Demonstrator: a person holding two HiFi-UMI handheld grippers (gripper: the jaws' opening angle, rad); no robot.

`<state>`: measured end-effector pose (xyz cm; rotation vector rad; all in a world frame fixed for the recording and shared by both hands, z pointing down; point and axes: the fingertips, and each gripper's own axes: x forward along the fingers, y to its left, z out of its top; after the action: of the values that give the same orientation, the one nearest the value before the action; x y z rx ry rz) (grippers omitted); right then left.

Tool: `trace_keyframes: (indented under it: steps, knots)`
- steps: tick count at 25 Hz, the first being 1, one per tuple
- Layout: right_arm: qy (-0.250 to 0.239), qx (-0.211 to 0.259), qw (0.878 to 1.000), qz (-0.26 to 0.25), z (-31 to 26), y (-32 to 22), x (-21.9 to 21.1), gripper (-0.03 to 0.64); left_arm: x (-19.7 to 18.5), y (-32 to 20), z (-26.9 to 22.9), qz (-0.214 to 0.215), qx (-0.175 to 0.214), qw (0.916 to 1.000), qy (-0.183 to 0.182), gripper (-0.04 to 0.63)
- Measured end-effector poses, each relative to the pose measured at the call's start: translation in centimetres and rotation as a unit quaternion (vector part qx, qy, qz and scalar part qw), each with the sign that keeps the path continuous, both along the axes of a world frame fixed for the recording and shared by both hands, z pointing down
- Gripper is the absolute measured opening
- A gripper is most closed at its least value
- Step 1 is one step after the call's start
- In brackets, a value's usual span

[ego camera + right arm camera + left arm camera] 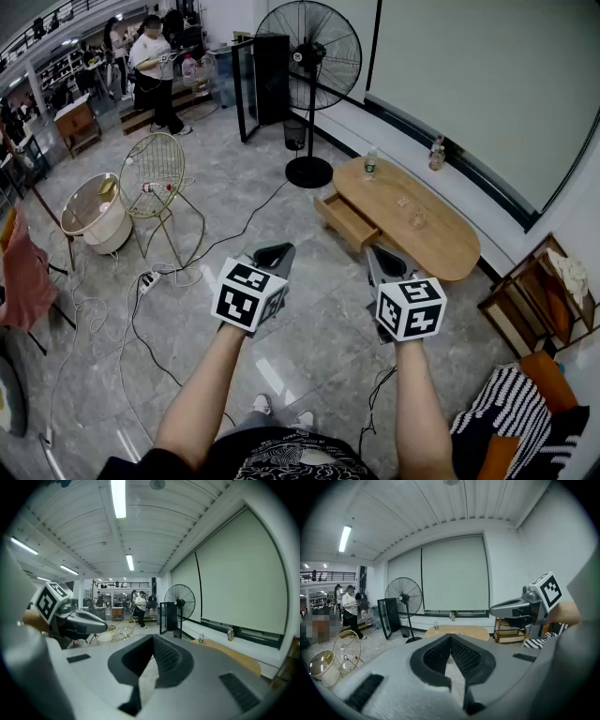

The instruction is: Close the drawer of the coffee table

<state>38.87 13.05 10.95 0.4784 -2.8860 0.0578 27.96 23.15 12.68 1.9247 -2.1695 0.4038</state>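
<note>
The drawer (345, 221) is sticking out of the long side of the coffee table (441, 246), pulled open over the floor toward the end nearer the fan, and it is sitting well apart from both grippers. It is showing the same light wood as the oval table top, with a low board at its front. I am not seeing far into it from here, and the table's legs are hiding under the top. A clear bottle (370, 164) and a second bottle (437, 153) are standing on the far part of the top. Some small clear things in the middle are too faint to name. The table is standing by the white wall with the big pale blind (487, 84), on a shiny gray stone floor (300, 319). A black fan (309, 56) is standing just past it. A gold wire chair (155, 178) and a round tub (94, 214) are farther left, with cables (131, 309) trailing over the floor. A wooden shelf (530, 300) is being cut off at the right edge. The left gripper (277, 251) and the right gripper (378, 255) are being held side by side above the floor, each with its jaws pressed together on nothing.
</note>
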Motion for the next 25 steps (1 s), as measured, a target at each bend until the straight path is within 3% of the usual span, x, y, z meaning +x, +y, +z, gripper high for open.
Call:
trace_keyframes:
  steps: [5, 11, 13, 25]
  knots:
    - [0.004, 0.004, 1.000, 0.000, 0.5, -0.7, 0.6, 0.010, 1.1, -0.8, 0.4, 0.002, -0.008, 1.0000, 0.001, 0.002]
    - [0.003, -0.001, 1.000, -0.006, 0.8, -1.4, 0.2, 0.067, 1.2, -1.7, 0.2, 0.000, -0.006, 1.0000, -0.003, 0.002]
    - [0.005, -0.004, 1.000, -0.008, 1.1, -1.6, -0.2, 0.099, 0.7, -1.9, 0.3, -0.002, -0.005, 1.0000, -0.002, 0.002]
    - [0.014, -0.006, 1.000, -0.009, 3.0, -4.7, -4.5, 0.141, -3.6, -5.3, 1.6, 0.003, -0.004, 1.0000, 0.000, 0.002]
